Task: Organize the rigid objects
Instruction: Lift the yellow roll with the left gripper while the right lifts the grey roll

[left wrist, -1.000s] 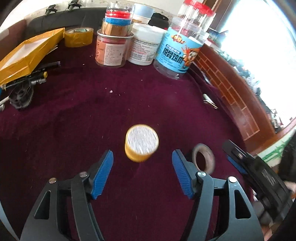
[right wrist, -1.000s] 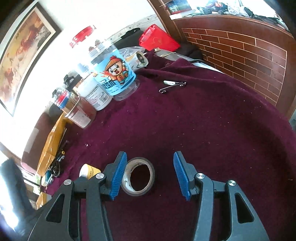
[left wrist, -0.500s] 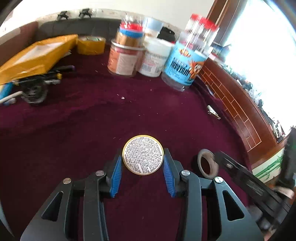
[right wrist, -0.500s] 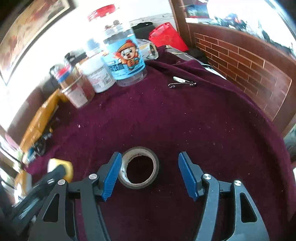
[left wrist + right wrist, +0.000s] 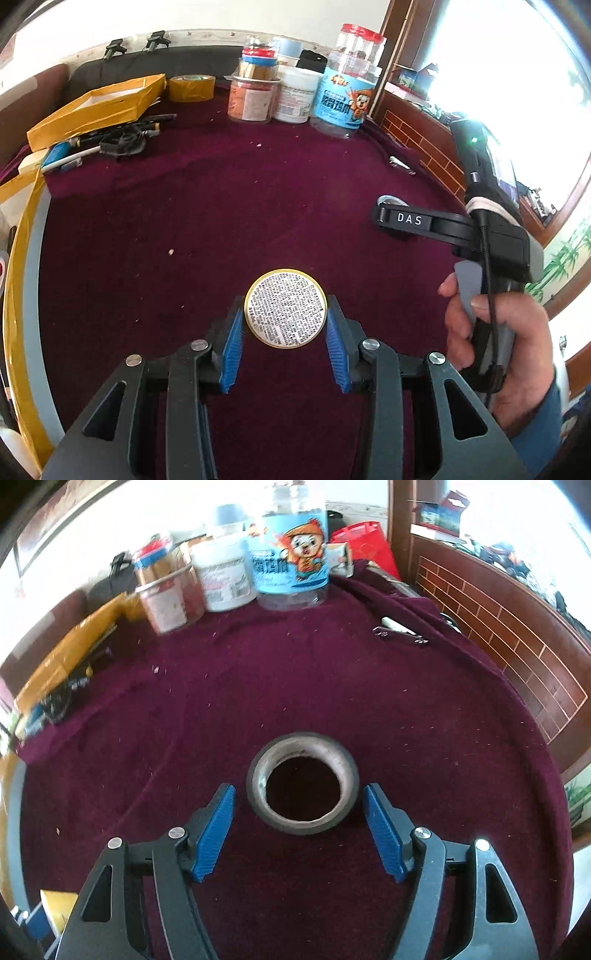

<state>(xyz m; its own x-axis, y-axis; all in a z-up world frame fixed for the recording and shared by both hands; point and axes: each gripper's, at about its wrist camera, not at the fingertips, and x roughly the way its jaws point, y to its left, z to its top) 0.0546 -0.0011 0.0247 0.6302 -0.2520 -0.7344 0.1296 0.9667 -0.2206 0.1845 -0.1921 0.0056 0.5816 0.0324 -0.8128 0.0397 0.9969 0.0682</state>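
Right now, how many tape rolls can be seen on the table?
2. A yellow roll stands at the far edge, beside the yellow box. A grey roll lies flat on the cloth between the right gripper's fingers, untouched. Others may be hidden behind the jars.

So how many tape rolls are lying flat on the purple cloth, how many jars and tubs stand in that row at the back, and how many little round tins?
Tape rolls lying flat: 2 (yellow tape roll, dark tape roll)
Jars and tubs in the row: 3 (orange-label jar, white tub, blue-label jar)
Round tins: 1 (round tin)
Total: 6
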